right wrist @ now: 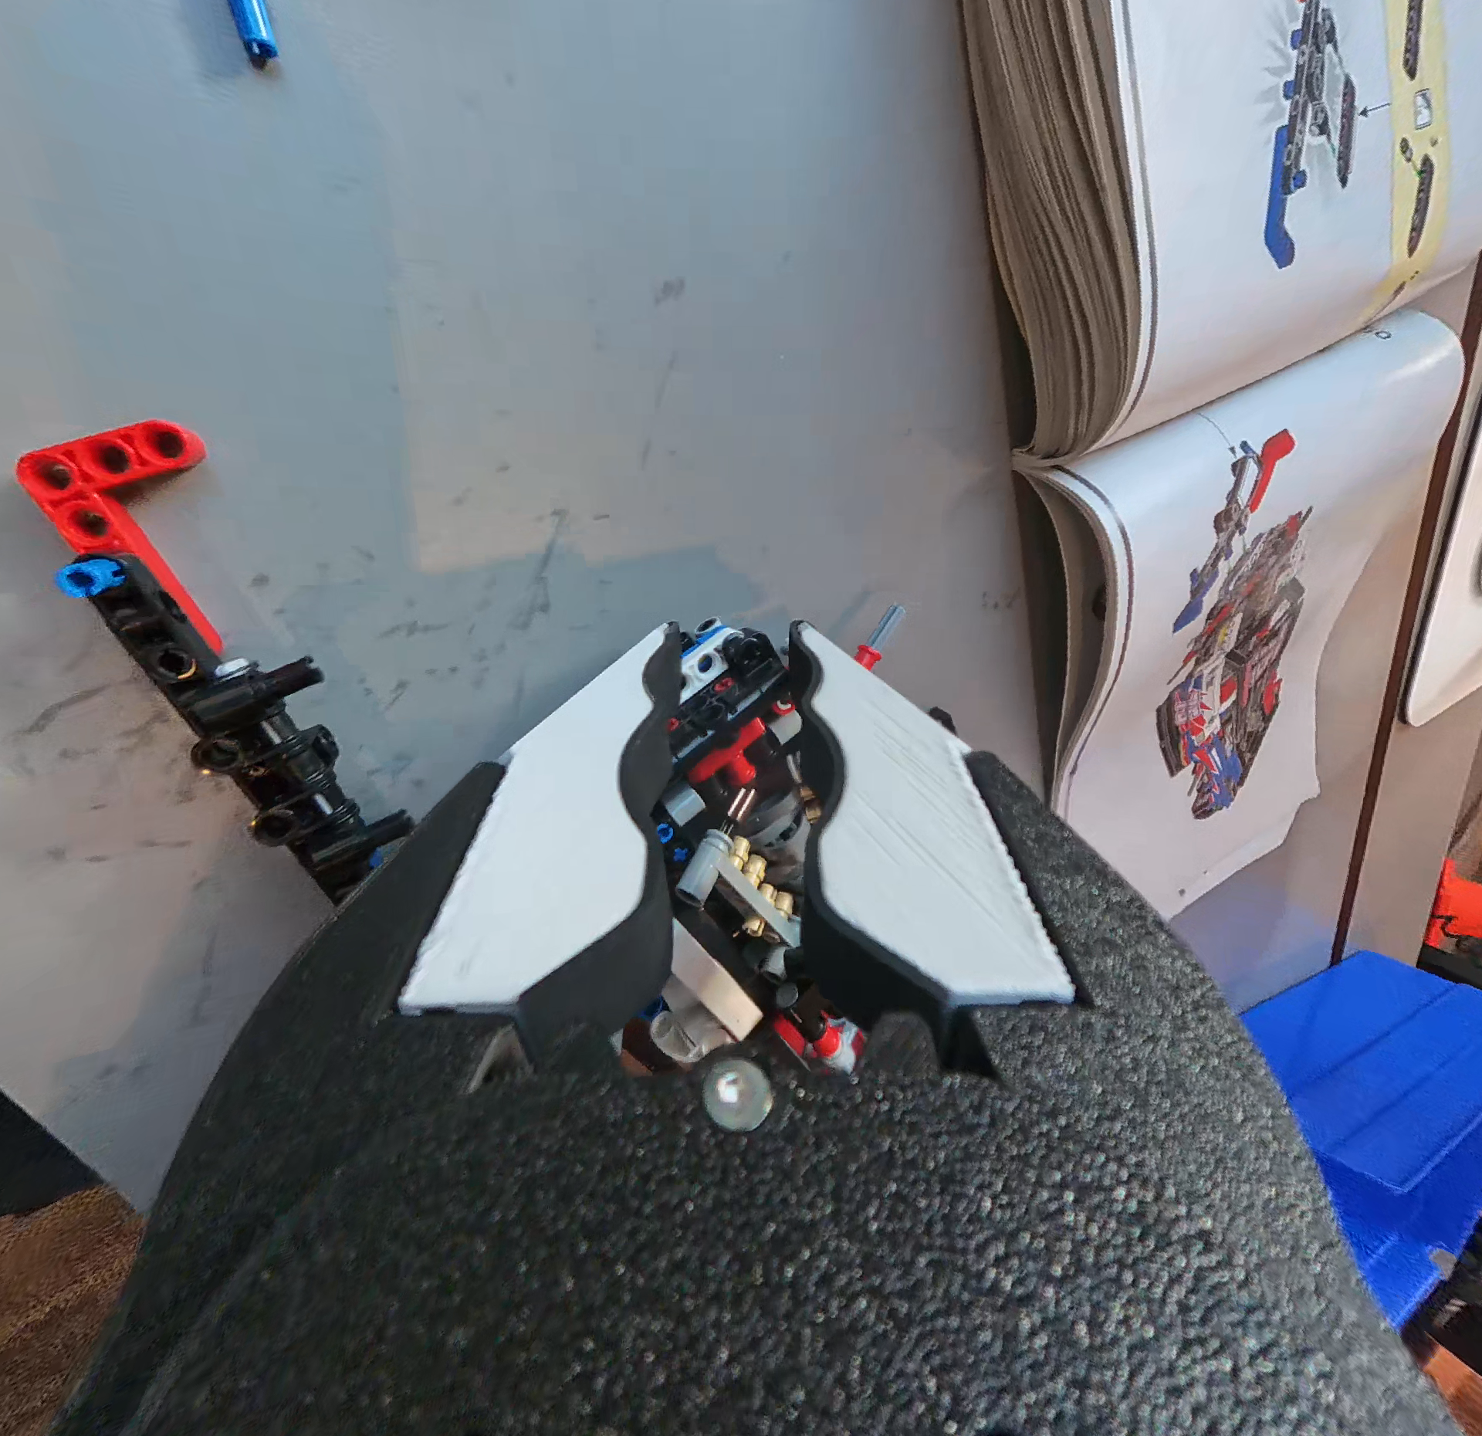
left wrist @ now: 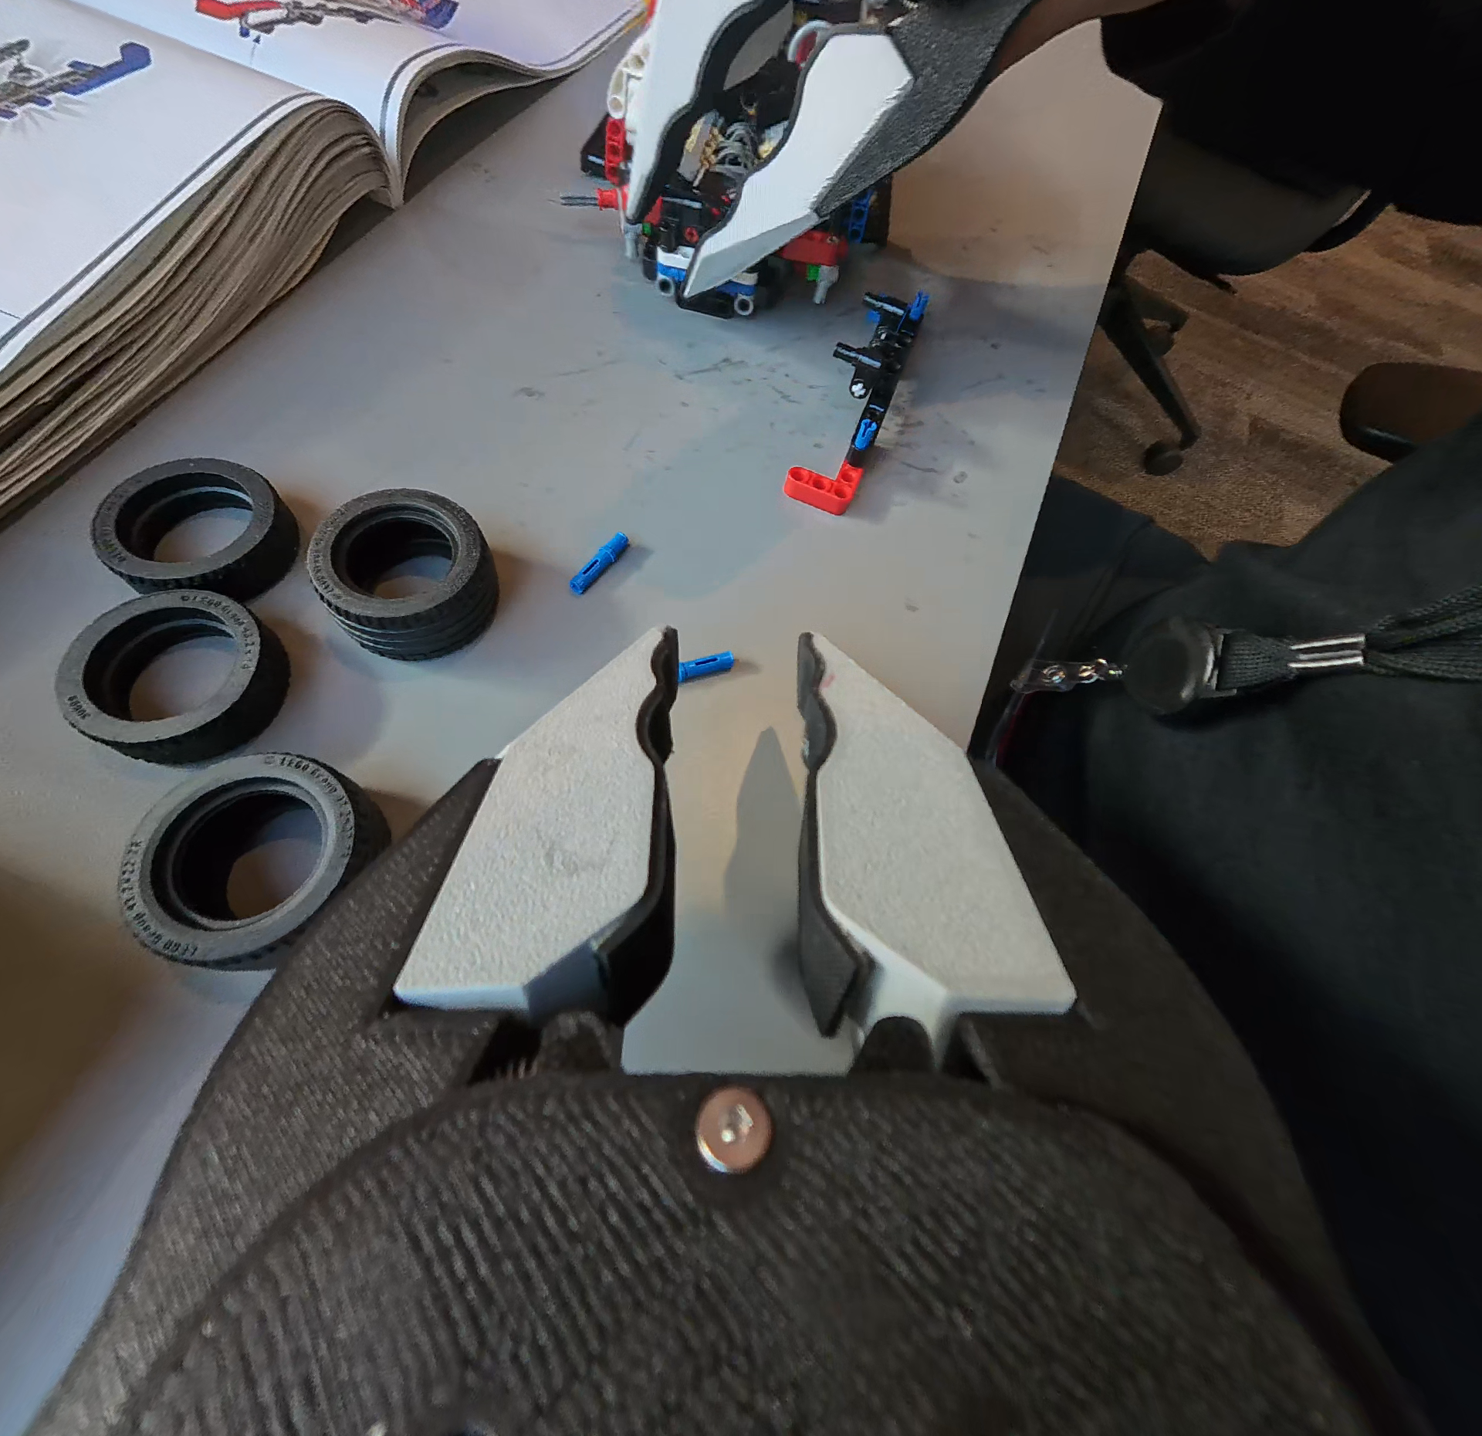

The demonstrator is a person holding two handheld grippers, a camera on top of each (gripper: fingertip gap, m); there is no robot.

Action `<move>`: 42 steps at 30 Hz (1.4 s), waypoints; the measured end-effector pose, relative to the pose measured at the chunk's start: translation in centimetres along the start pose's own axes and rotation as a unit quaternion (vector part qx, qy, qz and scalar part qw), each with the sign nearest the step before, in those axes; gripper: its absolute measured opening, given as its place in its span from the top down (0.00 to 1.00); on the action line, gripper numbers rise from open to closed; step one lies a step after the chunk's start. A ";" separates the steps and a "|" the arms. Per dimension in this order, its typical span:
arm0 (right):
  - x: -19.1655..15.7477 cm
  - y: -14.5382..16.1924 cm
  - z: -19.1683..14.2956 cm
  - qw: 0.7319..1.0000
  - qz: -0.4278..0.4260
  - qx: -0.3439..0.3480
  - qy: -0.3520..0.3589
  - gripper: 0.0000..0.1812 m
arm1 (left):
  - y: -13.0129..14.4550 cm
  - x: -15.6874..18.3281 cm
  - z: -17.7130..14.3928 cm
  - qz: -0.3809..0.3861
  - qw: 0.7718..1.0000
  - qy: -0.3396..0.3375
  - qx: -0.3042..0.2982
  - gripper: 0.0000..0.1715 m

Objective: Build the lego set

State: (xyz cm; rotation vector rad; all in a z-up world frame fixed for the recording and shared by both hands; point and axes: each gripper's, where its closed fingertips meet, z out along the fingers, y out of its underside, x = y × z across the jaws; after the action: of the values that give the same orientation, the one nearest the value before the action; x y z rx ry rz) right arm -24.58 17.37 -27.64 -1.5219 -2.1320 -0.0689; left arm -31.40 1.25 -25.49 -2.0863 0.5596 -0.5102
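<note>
Left gripper (left wrist: 734,659) near table edge (left wrist: 1034,595)

Four tyres (left wrist: 265,675) are set left of the left jaws, two pins (left wrist: 600,563) just ahead, the model (left wrist: 746,210) farther ahead, the booklet (left wrist: 240,114) beyond the tyres.

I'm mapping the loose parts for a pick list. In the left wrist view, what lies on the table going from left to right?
Four black tyres → blue pin → second blue pin, just past the left gripper → red and black beam assembly.
</note>
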 end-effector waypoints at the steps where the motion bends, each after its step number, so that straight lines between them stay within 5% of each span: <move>1: -0.1 0.0 -0.1 1.000 0.003 0.005 0.001 0.87 | 0.0 0.0 0.0 -0.001 1.000 0.000 0.001 0.84; 9: -1.1 -4.4 -3.8 0.982 0.088 0.162 -0.031 0.88 | 0.3 -0.5 -0.2 -0.020 1.000 -0.011 -0.003 0.83; 14: -1.6 -8.2 -5.9 0.942 0.180 0.266 -0.098 0.92 | 1.2 -1.0 -1.1 -0.005 0.999 -0.031 -0.017 0.82; 17: -1.5 -9.1 -6.1 0.922 0.221 0.291 -0.125 0.83 | 1.2 -1.7 -2.1 0.000 0.999 -0.045 -0.007 0.82; 21: -2.5 -9.4 -5.0 0.930 0.204 0.272 -0.141 0.81 | 1.3 -3.1 -3.2 0.003 0.997 -0.073 -0.001 0.82; 27: -6.2 -10.5 -1.7 0.969 0.069 0.182 -0.153 0.88 | 1.8 -3.0 -3.1 0.016 0.997 -0.068 -0.013 0.82; 42: -8.0 -11.2 0.7 0.970 0.037 0.137 -0.198 0.97 | 1.8 -2.8 -3.2 0.009 0.998 -0.055 -0.006 0.83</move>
State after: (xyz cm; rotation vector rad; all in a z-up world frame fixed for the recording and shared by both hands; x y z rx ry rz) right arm -33.00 6.53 -28.89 -1.5412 -2.2590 0.5789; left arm -35.82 -0.14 -25.73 -2.1053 0.5179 -0.3795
